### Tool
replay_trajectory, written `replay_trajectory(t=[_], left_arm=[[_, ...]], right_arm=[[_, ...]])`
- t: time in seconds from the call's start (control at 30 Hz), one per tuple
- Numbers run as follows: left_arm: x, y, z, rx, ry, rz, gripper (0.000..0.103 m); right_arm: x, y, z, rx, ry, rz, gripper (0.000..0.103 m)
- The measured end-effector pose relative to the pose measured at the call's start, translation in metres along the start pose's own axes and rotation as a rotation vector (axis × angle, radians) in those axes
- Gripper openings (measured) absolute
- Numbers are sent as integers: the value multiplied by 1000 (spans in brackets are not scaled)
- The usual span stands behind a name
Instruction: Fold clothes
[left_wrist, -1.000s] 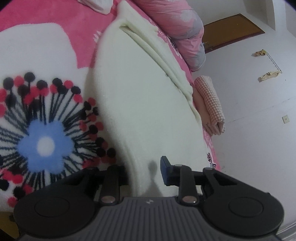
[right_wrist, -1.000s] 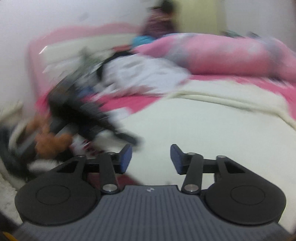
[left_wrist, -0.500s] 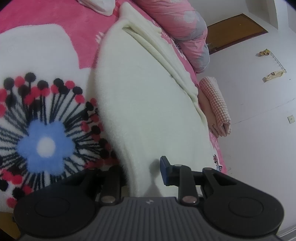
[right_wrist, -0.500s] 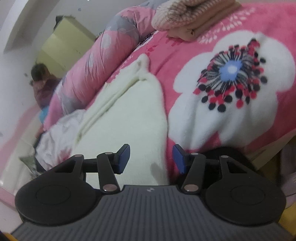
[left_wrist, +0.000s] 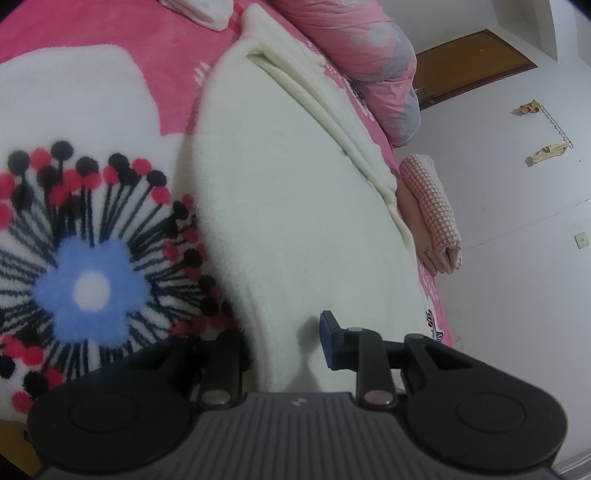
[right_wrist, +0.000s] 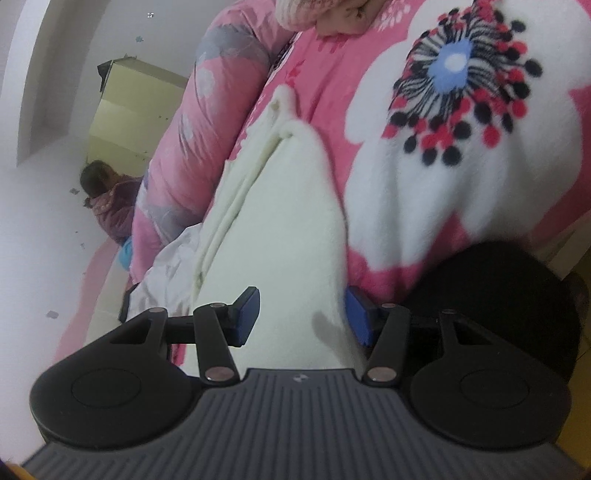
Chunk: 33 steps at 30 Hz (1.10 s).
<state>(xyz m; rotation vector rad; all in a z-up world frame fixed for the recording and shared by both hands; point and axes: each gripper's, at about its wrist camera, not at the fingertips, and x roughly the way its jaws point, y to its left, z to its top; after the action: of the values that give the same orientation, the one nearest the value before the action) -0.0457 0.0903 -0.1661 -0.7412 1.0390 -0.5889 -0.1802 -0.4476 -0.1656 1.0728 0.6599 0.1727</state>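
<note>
A cream fleece garment (left_wrist: 295, 192) lies flat on the pink flowered blanket (left_wrist: 92, 110), with a folded strip along its far side. My left gripper (left_wrist: 282, 332) is shut on the garment's near edge: the blue right pad sits on top and the left finger is hidden under the fleece. In the right wrist view the same cream garment (right_wrist: 288, 221) runs away from me. My right gripper (right_wrist: 301, 314) stands open astride its near edge, with fleece between the blue pads and neither pad pressing on it.
A rolled pink quilt (left_wrist: 369, 55) lies along the far side of the bed. Folded pink checked cloths (left_wrist: 432, 206) sit by the bed's edge. Crumpled white clothing (right_wrist: 166, 269) lies beyond the garment. A person (right_wrist: 110, 206) sits far back. A dark bulky shape (right_wrist: 498, 314) is right of my right gripper.
The right gripper has swung across the bed, rolled over and come down at the cream garment's near edge, its jaws still apart. The left gripper has kept its grip and its place.
</note>
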Motion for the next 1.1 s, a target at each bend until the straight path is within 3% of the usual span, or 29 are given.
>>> replay_trajectory(t=[0.2, 0.3, 0.43, 0.57, 0.63, 0.77, 0.87, 1.1], left_arm=[[-1, 1, 0, -3, 0, 0, 26], [-3, 1, -1, -2, 2, 2, 26], [-4, 1, -1, -4, 2, 1, 27], [-4, 1, -1, -3, 1, 1, 27], [-4, 2, -2, -4, 0, -2, 27], [-3, 2, -2, -6, -3, -9, 29], [-3, 1, -4, 0, -5, -15, 32], [-5, -5, -5, 50, 3, -11, 37]], right_arm=[[1, 12, -1, -19, 51, 62, 50], [6, 14, 4, -45, 42, -55, 47], [11, 12, 9, -46, 70, -86, 45], [28, 19, 17, -71, 226, -61, 44], [36, 25, 23, -108, 293, -111, 41], [50, 29, 34, -116, 388, -160, 26], [54, 44, 30, -191, 450, -139, 17], [53, 37, 26, -174, 380, -116, 14]])
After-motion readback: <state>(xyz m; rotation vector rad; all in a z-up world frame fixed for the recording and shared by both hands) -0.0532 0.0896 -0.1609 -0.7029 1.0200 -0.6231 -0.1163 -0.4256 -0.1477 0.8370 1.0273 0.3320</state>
